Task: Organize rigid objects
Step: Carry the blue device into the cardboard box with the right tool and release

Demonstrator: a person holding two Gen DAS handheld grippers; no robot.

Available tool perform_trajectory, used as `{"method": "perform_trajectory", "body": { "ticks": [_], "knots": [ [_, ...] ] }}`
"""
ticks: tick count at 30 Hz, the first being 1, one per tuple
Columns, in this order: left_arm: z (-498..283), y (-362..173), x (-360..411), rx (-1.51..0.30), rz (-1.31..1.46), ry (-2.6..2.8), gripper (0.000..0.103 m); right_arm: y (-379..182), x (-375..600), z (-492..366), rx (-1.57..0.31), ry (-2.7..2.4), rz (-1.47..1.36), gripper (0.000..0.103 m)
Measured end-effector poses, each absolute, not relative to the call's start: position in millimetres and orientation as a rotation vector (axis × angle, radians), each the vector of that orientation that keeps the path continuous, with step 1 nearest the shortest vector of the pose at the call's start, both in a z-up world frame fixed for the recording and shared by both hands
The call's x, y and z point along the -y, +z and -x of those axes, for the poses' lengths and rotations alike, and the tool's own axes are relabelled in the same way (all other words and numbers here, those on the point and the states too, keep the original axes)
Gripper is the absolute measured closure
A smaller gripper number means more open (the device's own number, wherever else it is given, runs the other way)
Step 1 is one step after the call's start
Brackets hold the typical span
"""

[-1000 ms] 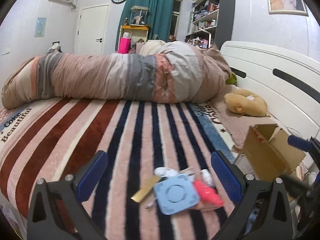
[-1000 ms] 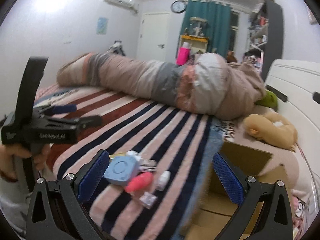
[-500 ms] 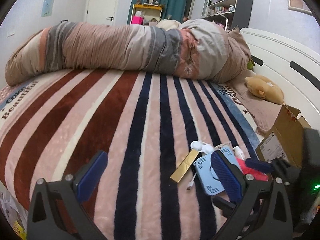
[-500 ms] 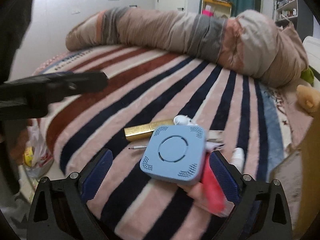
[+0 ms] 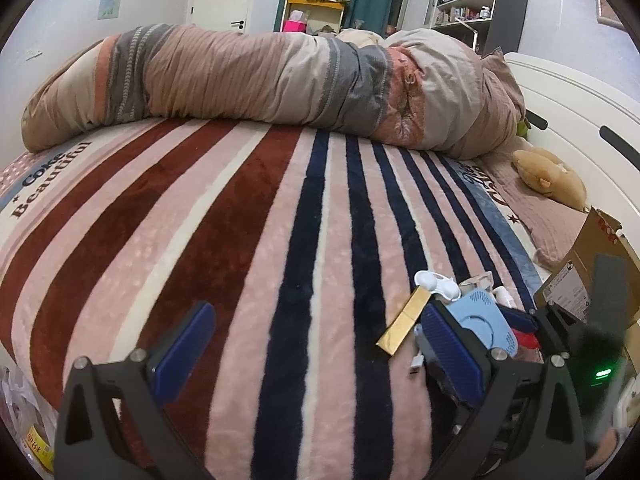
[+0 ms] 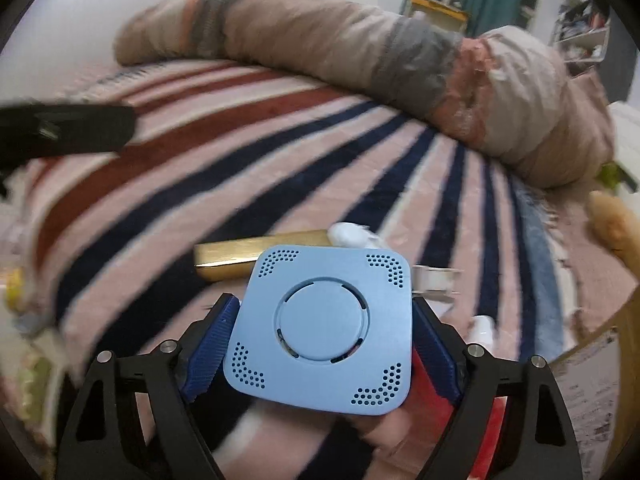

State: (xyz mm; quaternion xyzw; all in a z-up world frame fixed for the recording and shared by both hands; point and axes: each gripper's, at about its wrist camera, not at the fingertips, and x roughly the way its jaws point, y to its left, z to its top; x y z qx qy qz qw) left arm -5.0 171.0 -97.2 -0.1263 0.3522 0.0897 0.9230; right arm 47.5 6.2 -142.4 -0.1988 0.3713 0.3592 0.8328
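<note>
My right hand-held gripper (image 6: 322,336) clamps the square pale-blue box (image 6: 324,326), flat, perforated face up; my left hand-held gripper (image 5: 316,344) gapes empty.

The striped blanket (image 5: 248,216) carries the words "Coke" and "Beautiful" along its left border; cursive lettering near its right edge cannot be read (nor the small print on the cardboard box's (image 5: 576,276) white label).
</note>
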Motion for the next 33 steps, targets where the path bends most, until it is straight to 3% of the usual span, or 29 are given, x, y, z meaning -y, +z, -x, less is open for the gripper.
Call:
{"method": "perform_trajectory", "body": {
  "ticks": [5, 14, 19, 20, 24, 30, 33],
  "knots": [
    [11.7, -100.4, -175.0, -0.736, 0.27, 0.182, 0.001, -148.8, 3.0, -52.3, -0.948, 0.959, 0.257, 0.02],
    [14.9, -120.7, -179.1, -0.79, 0.321, 0.127, 0.001, -151.8, 6.3, -43.4, -0.97, 0.909, 0.27, 0.015],
    [15.4, -129.7, -181.1, -0.817, 0.354, 0.075, 0.001, -160.6, -8.0, -40.6, -0.98, 0.845, 0.341, 0.019],
    [15.5, -130.0, -181.6, -0.819, 0.364, 0.06, 0.001, -161.2, -10.2, -39.3, -0.968, 0.827, 0.367, 0.024],
    [15.9, -123.1, -178.3, -0.8, 0.428, -0.064, 0.002, -142.8, -0.6, -34.3, -0.896, 0.86, 0.318, 0.025],
    [2.9, -88.3, -147.2, -0.735, 0.495, -0.361, 0.013, -78.1, 26.5, -17.5, -0.676, 0.952, 0.263, 0.025],
    [-7.7, -61.6, -125.6, -0.701, 0.498, -0.483, 0.024, -48.3, 47.2, -11.5, -0.578, 0.985, 0.219, 0.025]
  ]
}}
